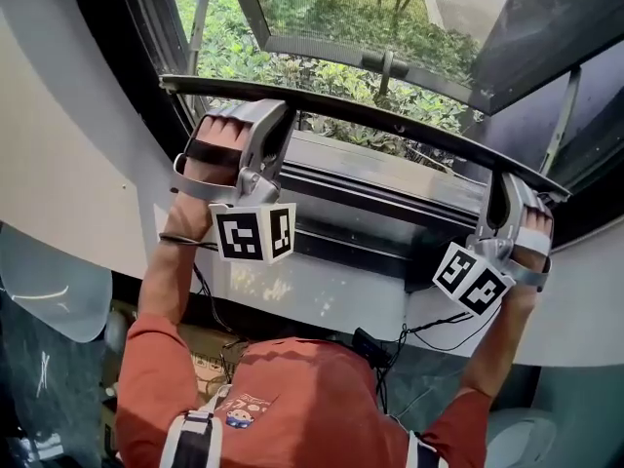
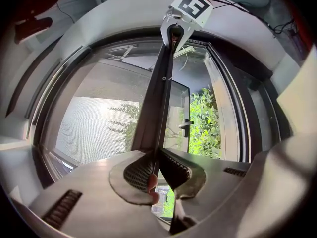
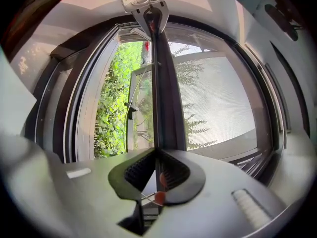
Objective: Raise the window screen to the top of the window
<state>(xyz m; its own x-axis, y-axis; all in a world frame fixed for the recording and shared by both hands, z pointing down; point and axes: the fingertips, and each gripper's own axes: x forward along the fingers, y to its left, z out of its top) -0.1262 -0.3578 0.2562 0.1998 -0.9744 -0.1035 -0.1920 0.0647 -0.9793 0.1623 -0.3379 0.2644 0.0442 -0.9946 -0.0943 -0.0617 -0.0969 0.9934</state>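
Nearest camera: person's red sleeve, with both arms reaching up to the window.
Left hand-held gripper: jaws closed on the screen's thin dark bottom bar, near its left end.
Right hand-held gripper: likewise clamped on the bar, near its right end.
Screen position: bar part-way up the window frame, mesh on one side of it and open foliage on the other; top not yet reached.
Risk, uneven lift: one end rising faster would probably cock the bar and jam it in the side tracks.
Risk, slip: the pads hold only a narrow edge; losing it could let the screen drop or snap away.
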